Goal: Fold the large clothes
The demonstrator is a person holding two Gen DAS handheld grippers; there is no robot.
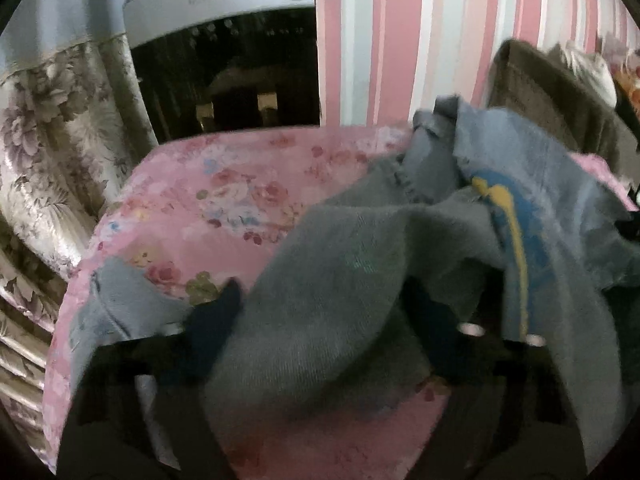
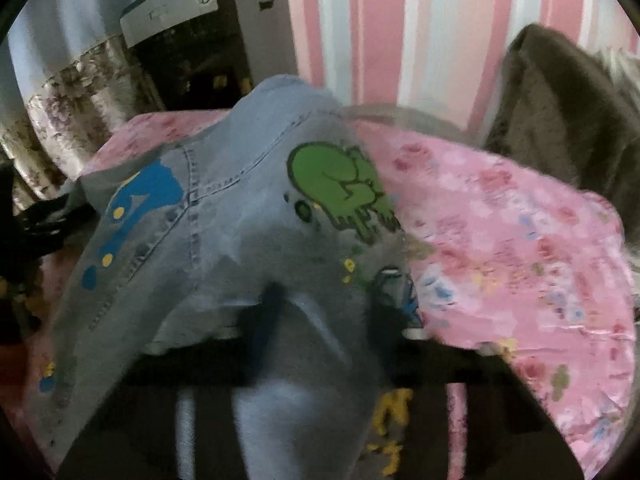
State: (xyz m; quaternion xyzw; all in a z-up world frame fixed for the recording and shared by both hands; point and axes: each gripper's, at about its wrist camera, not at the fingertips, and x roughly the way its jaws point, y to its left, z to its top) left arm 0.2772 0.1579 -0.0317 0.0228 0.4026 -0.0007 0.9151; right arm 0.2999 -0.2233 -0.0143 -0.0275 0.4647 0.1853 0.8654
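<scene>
A pink floral bedsheet [image 1: 224,200] covered the bed. Behind the bedsheet rose a wall of pink, white and pale blue striped wallpaper [image 1: 420,40]. Left of the wallpaper, past the bedsheet's far edge, stood a dark appliance with a silver top panel [image 1: 216,8]. A floral curtain [image 1: 52,152] hung at the bedsheet's left side. A brown blanket [image 2: 560,92] was heaped at its far right corner.

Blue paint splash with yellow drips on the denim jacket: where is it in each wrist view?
Left wrist: blue-and-yellow paint splash right of centre, on a bunched fold of the grey-blue denim jacket.
Right wrist: the splash sits left of centre.
Shared landmark: silver-topped dark appliance, upper left in both.
</scene>
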